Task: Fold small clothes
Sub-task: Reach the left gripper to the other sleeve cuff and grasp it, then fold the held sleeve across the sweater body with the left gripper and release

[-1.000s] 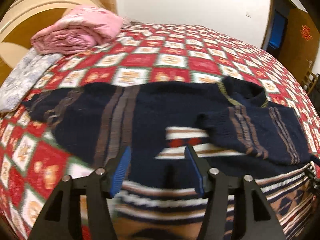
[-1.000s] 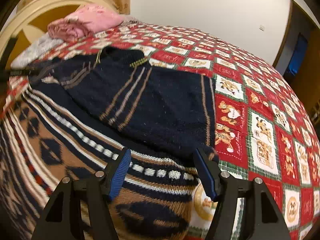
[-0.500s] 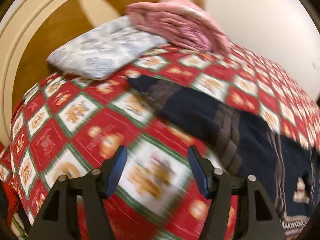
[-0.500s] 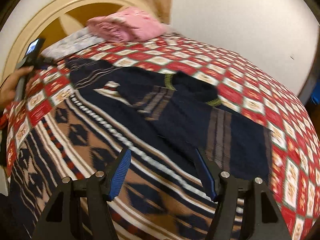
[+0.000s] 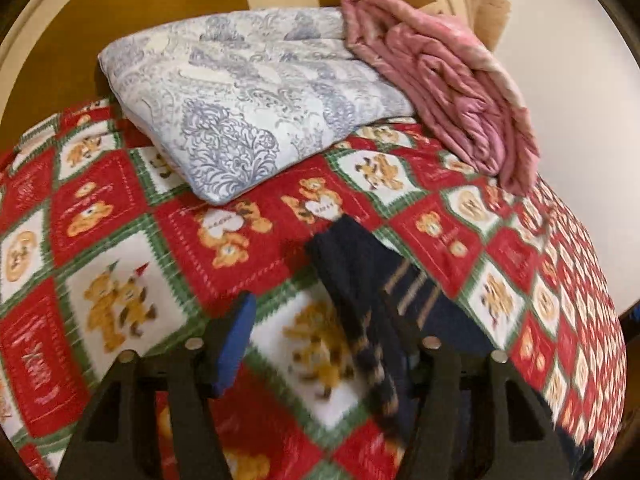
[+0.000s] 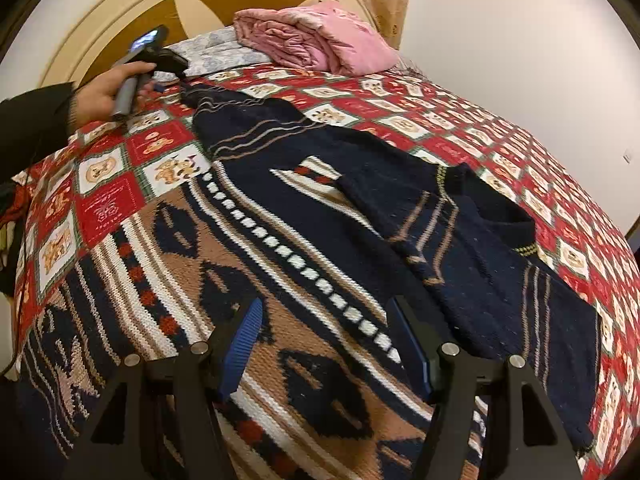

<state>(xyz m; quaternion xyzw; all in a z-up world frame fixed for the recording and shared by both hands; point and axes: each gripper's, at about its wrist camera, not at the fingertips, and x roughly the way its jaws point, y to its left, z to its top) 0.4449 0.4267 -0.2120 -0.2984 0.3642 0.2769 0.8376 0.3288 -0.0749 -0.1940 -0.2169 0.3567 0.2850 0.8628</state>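
Observation:
A dark navy knitted sweater [image 6: 304, 216] with brown, white and red bands lies spread on the bed. One sleeve is folded across its chest; the other sleeve [image 6: 224, 116] stretches toward the headboard. In the left wrist view that sleeve's cuff end [image 5: 360, 280] lies between the fingers of my left gripper [image 5: 320, 344], which is open. My right gripper [image 6: 324, 344] is open and empty, hovering over the sweater's patterned lower body. The left gripper also shows in the right wrist view [image 6: 160, 56], held in a hand by the sleeve end.
The bed has a red, green and white teddy-bear quilt [image 5: 120, 240]. A blue-grey patterned pillow [image 5: 248, 92] and a folded pink blanket [image 5: 448, 84] lie by the cream and wood headboard [image 6: 120, 12]. White wall to the right.
My left gripper has swung left from over the sweater's body to the outstretched sleeve's cuff near the pillow. My right gripper has shifted left, from the sweater's right edge to over its patterned body.

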